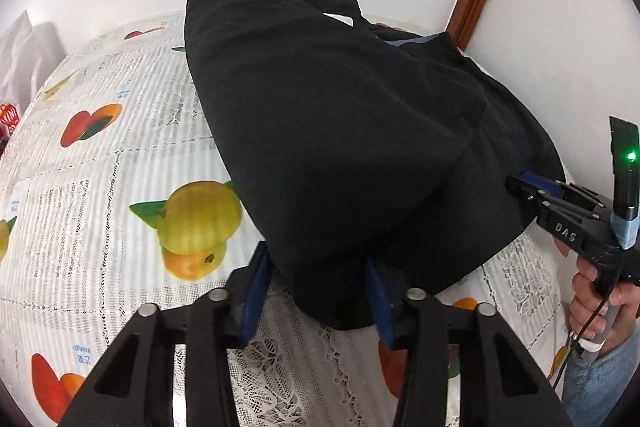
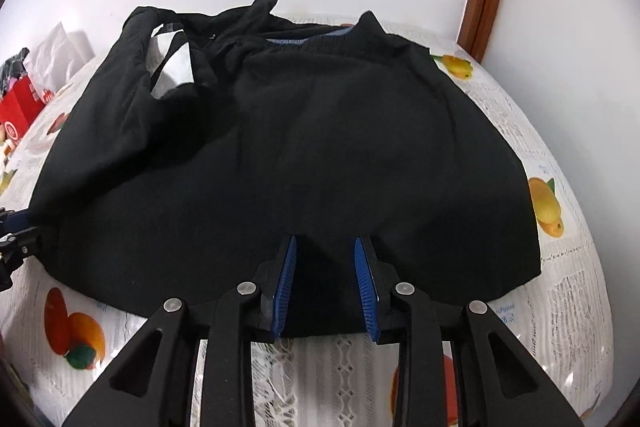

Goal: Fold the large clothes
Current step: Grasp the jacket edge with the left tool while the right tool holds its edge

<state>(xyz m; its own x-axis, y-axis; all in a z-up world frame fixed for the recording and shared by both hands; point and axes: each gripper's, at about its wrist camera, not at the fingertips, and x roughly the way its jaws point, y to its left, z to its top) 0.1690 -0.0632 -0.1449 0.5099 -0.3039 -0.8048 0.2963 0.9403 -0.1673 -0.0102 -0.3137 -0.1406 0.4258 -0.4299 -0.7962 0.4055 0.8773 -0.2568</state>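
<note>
On desk with fruit-print lace cloth, black fabric garment lies spread, partly folded. My left gripper and right gripper: jaws wide, straddling near hem, not clamped. Judged step: grasping hem; next, close both, lift, fold toward collar.

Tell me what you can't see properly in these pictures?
- Left camera: whether the left gripper actually pinches the black garment; the cloth covers its fingertips.
- Left camera: the right gripper tips, buried in the cloth.
- Right camera: the red box, cut off by the edge.
- Both cameras: the table under the garment.
</note>
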